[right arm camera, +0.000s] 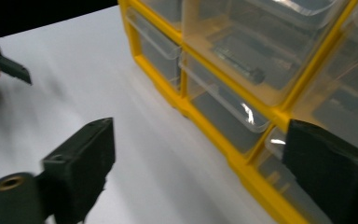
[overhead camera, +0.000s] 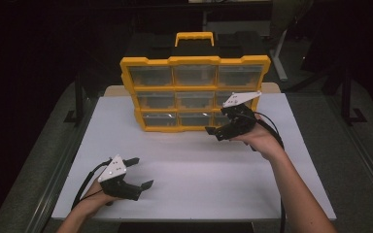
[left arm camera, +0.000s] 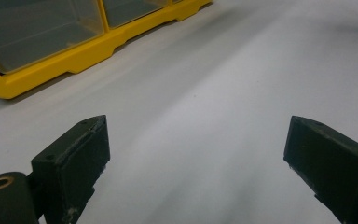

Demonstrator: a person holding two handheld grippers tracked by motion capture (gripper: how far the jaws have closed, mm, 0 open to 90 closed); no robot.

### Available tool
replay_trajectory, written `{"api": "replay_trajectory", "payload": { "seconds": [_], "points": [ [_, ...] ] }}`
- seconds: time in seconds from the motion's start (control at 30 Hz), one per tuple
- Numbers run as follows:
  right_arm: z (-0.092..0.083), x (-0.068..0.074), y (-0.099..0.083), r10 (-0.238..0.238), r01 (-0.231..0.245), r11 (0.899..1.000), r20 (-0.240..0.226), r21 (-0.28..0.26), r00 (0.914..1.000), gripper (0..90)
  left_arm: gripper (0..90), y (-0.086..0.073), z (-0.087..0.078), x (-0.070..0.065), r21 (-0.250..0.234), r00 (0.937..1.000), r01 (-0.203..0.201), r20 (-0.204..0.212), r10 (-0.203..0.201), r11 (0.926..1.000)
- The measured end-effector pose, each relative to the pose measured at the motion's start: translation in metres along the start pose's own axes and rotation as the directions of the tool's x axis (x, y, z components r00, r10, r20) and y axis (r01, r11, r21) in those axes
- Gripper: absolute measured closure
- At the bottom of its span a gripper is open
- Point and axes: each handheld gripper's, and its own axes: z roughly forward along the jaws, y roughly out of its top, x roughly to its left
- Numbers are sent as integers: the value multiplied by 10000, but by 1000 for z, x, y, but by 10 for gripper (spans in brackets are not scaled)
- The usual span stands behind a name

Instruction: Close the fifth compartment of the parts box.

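High view: I hold my right gripper (overhead camera: 212, 133), jaws spread wide and empty, just beside the bottom-right drawer (overhead camera: 220, 119) of the yellow organizer (overhead camera: 194, 60) standing at the table's (overhead camera: 199, 194) far side, probably to hook that drawer. My left gripper (overhead camera: 143, 172), likewise spread and empty, rests near-left, out of the way.

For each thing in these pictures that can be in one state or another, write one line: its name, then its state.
yellow organiser: upright on the table, carry handle up
clear drawers: all pushed in
left gripper: open, nothing between its jaws, low over the white table
right gripper: open, nothing held, beside the lower right drawers
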Motion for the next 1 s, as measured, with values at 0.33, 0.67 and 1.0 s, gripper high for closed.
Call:
{"api": "replay_trajectory", "payload": {
  "seconds": [0.33, 0.67, 1.0],
  "points": [
    [0, 8, -30, 139, -139, 9999, -5, 31, 9999, 4, 70, -1, 0, 1, 34, 9999, 124, -15, -124, 9999],
    [-5, 12, -65, 519, -519, 9986, 77, -44, 9986, 4, 69, -1, -1, 1, 229, 10000, 43, 77, -44, 9997],
    [-14, 17, -97, 845, -847, 9963, 150, 112, 9963, 4, 69, -1, -1, 1, 233, 9999, -64, 80, 62, 9997]
  ]
}}
